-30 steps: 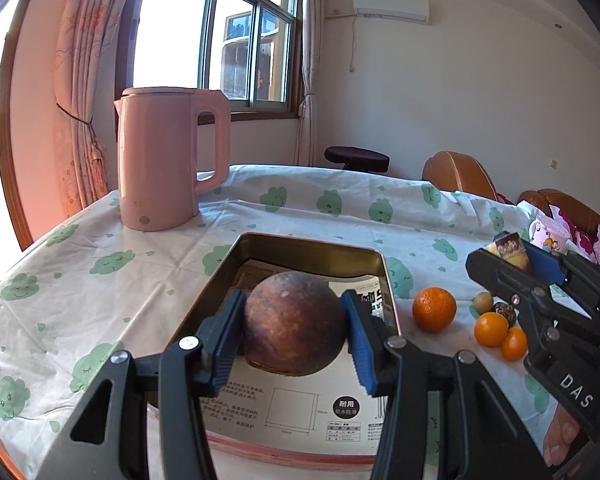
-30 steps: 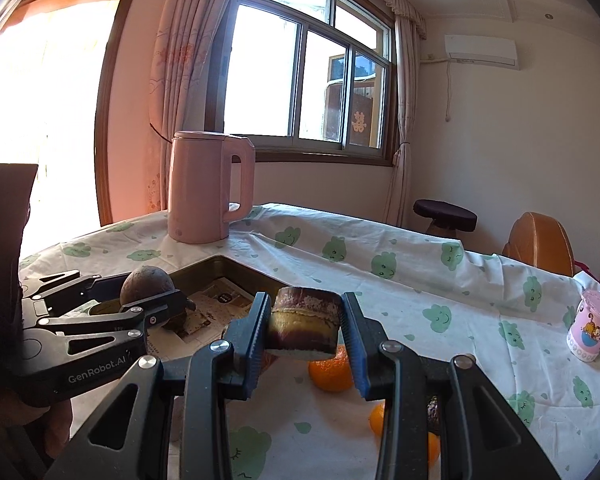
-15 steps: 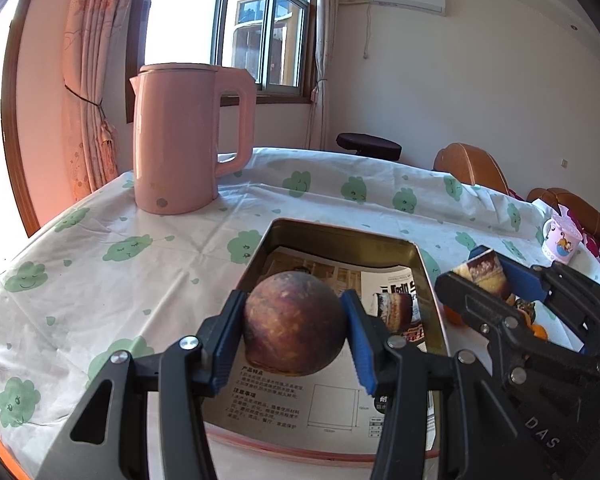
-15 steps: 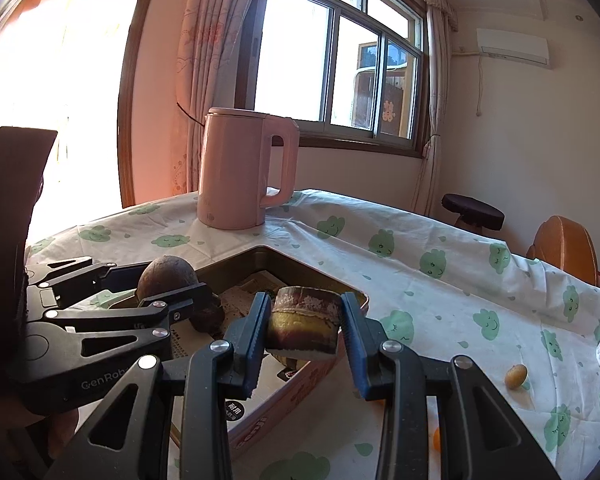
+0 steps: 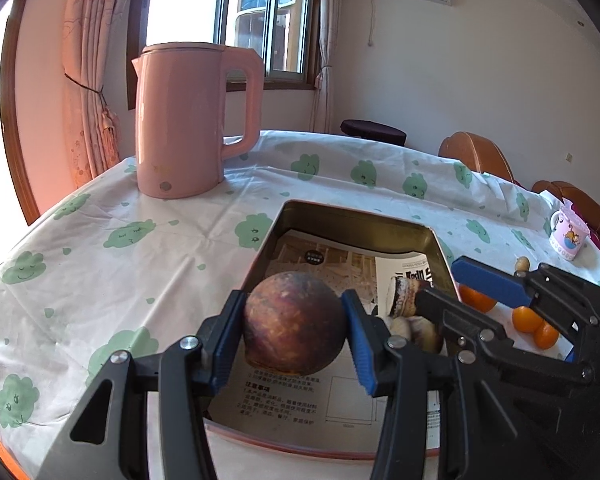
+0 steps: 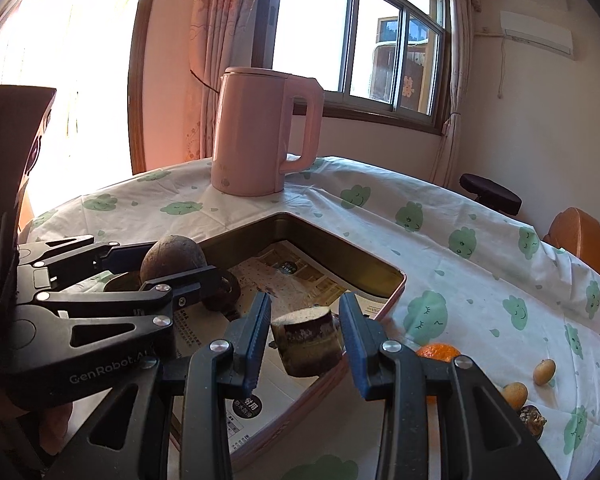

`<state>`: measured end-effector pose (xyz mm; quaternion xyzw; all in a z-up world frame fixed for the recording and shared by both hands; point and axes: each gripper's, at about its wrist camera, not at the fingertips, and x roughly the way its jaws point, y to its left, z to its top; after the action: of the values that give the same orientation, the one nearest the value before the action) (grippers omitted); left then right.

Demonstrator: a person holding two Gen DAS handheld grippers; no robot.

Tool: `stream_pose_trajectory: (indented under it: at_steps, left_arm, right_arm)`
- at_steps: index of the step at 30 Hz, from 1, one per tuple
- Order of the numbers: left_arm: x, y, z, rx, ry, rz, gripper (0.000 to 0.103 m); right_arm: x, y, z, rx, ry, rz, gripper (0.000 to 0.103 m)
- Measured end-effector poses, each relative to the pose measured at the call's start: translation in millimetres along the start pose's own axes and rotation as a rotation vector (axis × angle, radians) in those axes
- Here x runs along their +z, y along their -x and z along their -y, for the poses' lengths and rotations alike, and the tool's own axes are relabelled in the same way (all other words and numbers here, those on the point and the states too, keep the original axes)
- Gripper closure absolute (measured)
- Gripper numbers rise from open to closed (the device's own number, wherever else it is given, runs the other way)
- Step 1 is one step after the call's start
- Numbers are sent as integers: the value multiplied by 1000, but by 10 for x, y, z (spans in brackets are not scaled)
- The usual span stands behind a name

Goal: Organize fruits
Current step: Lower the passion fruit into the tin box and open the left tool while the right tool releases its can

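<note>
From the left wrist view, our left gripper (image 5: pixel 295 330) has its jaws pinching a round brown fruit (image 5: pixel 295 322) just above the paper-lined tin (image 5: pixel 356 224). To set it down well, we should lower it until it touches the paper, then part the jaws slowly — a ball like this will likely roll, so a spot near a wall would suit. Our right gripper (image 5: pixel 432 284) reaches in from the right with a stub (image 5: pixel 404 300) of cut cane between its jaws. On the bench (image 5: pixel 140 264) we count one pink kettle (image 5: pixel 188 120), one cup (image 5: pixel 569 236), three oranges (image 5: pixel 526 318) and one small tan fruit (image 5: pixel 522 264).

From the right wrist view, the jaws stand apart with a gap on each side of the stub — it looks let go, resting low in the tin by its near wall. We would draw straight back so a pad does not tip it. Here we count one tin, one kettle, one orange showing, two tan fruits (image 6: pixel 544 371) and one dark knobbly thing (image 6: pixel 532 420) we cannot name.
</note>
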<state>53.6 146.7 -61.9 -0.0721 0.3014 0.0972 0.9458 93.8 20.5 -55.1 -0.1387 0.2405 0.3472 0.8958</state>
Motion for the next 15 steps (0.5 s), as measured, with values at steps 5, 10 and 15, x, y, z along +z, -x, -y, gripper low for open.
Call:
stream_pose_trajectory:
  at_steps: [5, 10, 15]
  left_arm:
    - [-4, 0, 27, 20, -10, -4, 53]
    - [4, 80, 61, 28, -18, 26, 39]
    - [13, 217, 141, 3, -21, 79, 20]
  right_arm:
    - [-5, -44, 36, 24, -17, -23, 65]
    - [-34, 52, 104, -16, -33, 2, 47]
    - [-125, 268, 259, -50, -37, 25, 43]
